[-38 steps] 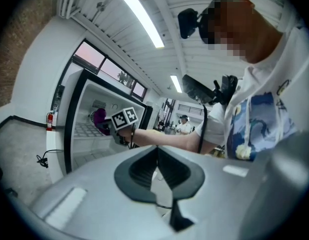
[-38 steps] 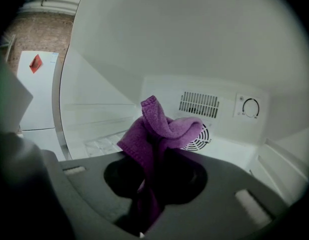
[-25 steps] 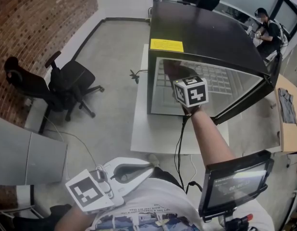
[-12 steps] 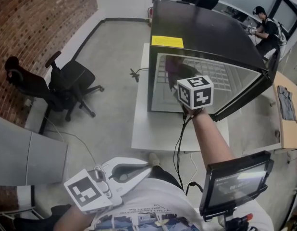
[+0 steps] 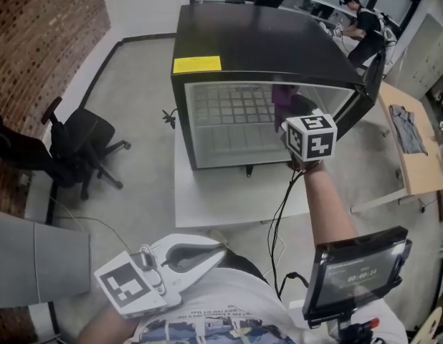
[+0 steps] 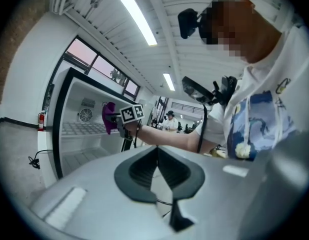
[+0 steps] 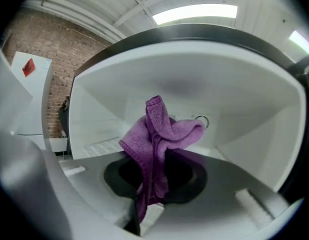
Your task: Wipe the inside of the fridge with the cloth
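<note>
Left gripper (image 5: 207, 253) hangs well short of the fridge (image 5: 250, 41), jaws pressed together on nothing. Cloth (image 7: 154, 144) sits just inside the fridge's open front, toward its right side. It looks soft, light and floppy, likely to drag rather than slide, so it's best pinched at a bunched fold. Right gripper (image 7: 154, 184) is clamped nearly closed on such a fold, with the loose end flopping up toward the fridge's back wall; can't tell if it touches any surface.

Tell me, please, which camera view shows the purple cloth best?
The right gripper view: the purple cloth fills its centre, clamped in the right hand-held gripper. The head view shows only a sliver; the left gripper view, a small distant patch.
</note>
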Demonstrator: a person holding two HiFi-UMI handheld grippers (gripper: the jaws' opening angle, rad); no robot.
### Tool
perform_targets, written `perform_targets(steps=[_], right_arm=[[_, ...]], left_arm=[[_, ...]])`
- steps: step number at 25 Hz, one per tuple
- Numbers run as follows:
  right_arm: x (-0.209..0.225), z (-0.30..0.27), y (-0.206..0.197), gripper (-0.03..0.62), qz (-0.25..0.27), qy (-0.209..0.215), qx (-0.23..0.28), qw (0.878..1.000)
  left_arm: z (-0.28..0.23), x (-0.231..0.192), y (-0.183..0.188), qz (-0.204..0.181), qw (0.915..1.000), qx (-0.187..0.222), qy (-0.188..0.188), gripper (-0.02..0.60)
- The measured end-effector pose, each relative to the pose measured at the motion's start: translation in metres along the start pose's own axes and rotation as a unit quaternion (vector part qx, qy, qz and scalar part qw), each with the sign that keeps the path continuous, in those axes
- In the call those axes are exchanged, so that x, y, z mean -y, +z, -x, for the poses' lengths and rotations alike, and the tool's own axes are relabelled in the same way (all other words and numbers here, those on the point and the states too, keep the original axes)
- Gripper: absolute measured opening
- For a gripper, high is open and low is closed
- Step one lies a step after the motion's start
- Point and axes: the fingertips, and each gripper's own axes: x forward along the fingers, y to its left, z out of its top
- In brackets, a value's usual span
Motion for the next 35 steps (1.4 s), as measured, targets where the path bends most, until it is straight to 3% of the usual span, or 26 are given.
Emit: perform_targets(steps=[7, 15, 22, 35], right_arm=[[0.050, 0.022, -0.038, 0.078, 0.058, -0.062, -0.046, 0.995], [0.043, 0.016, -0.076, 0.078, 0.058, -0.052, -0.089, 0.993], [0.001, 0.003, -0.065, 0.078, 0.047, -0.024, -0.070, 0.996], [-0.107, -0.021, -0.033, 0.078, 0.041, 0.072, -0.038, 0.996]], left_arm=[[-0.023, 0.002, -0.001, 0.001, 0.9993, -0.011, -0.036, 0.006], [-0.030, 0.000, -0.001, 0.007, 0.9990, -0.012, -0.042, 0.006], [-0.022, -0.006, -0.001, 0.013, 0.9996, -0.004, -0.024, 0.006], [-0.002, 0.002, -0.003, 0.019, 0.9996, 0.008, 0.018, 0.006]])
